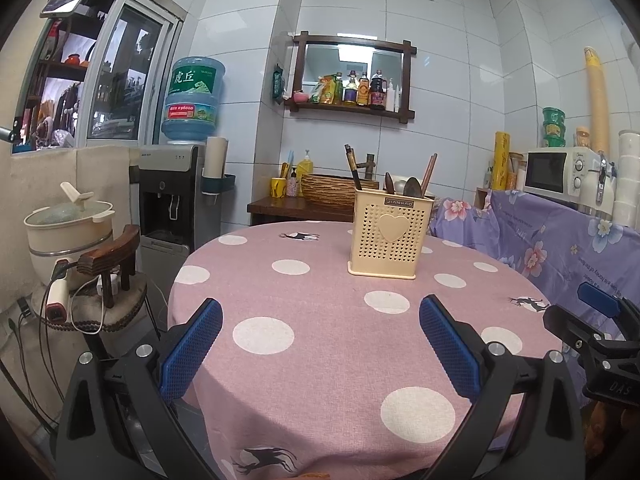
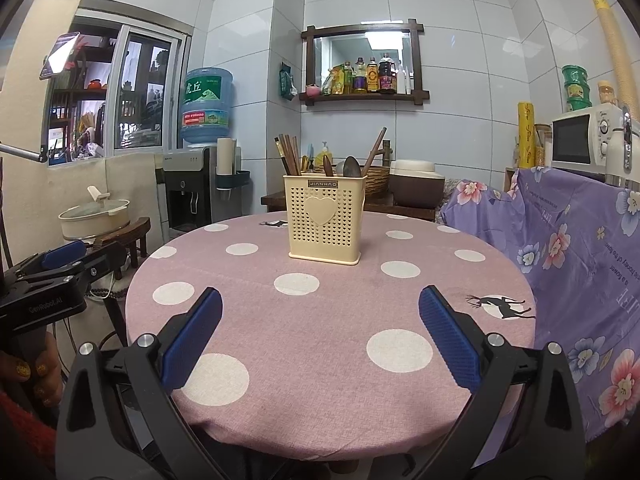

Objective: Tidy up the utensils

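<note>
A cream perforated utensil holder (image 1: 385,236) with a heart on its front stands upright on the round table with the pink polka-dot cloth (image 1: 320,360). It holds dark chopsticks (image 1: 354,168) and spoons (image 1: 411,188). It also shows in the right wrist view (image 2: 325,220), with chopsticks (image 2: 289,156) and a spoon (image 2: 352,168) in it. My left gripper (image 1: 320,320) is open and empty near the table's front left edge. My right gripper (image 2: 320,312) is open and empty near the front edge. Each gripper shows at the side of the other's view: the right one (image 1: 600,320), the left one (image 2: 60,264).
A purple floral cloth (image 2: 580,240) covers furniture to the right, with a microwave (image 2: 584,140) on top. A water dispenser (image 2: 188,188) and a pot (image 2: 96,216) on a stool stand to the left. A wooden counter with a basket (image 1: 332,190) lies behind the table.
</note>
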`<state>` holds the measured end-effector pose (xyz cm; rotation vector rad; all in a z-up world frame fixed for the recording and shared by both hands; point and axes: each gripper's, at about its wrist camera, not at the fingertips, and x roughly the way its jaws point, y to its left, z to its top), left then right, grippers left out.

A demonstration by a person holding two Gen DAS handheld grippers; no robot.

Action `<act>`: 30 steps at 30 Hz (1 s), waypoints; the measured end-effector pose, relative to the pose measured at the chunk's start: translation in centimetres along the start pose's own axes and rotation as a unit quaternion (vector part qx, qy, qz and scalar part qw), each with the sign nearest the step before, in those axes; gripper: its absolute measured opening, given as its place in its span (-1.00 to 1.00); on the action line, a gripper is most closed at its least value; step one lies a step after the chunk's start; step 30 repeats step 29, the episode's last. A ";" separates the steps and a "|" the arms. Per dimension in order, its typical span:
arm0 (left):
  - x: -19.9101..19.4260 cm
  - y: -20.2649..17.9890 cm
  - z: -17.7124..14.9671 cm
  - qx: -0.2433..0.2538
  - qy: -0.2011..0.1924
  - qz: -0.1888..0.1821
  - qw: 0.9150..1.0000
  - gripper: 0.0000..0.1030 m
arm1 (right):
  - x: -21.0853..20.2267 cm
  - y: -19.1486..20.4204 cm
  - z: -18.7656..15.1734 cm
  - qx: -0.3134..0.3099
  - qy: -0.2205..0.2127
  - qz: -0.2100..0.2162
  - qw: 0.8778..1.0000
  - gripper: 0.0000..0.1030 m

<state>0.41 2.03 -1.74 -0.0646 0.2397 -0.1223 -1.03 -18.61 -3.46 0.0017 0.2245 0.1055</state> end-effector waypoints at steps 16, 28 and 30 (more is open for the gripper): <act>0.4 -0.3 -0.1 0.000 0.012 -0.001 1.000 0.90 | 0.0 0.0 -0.2 0.003 0.003 0.000 1.000 0.89; 0.5 0.0 0.0 -0.001 0.024 0.009 1.000 0.90 | 0.0 0.0 -0.3 0.008 0.007 0.002 1.000 0.89; 0.6 0.0 0.0 0.000 0.024 0.009 1.000 0.90 | 0.0 0.0 -0.3 0.008 0.007 0.002 1.000 0.89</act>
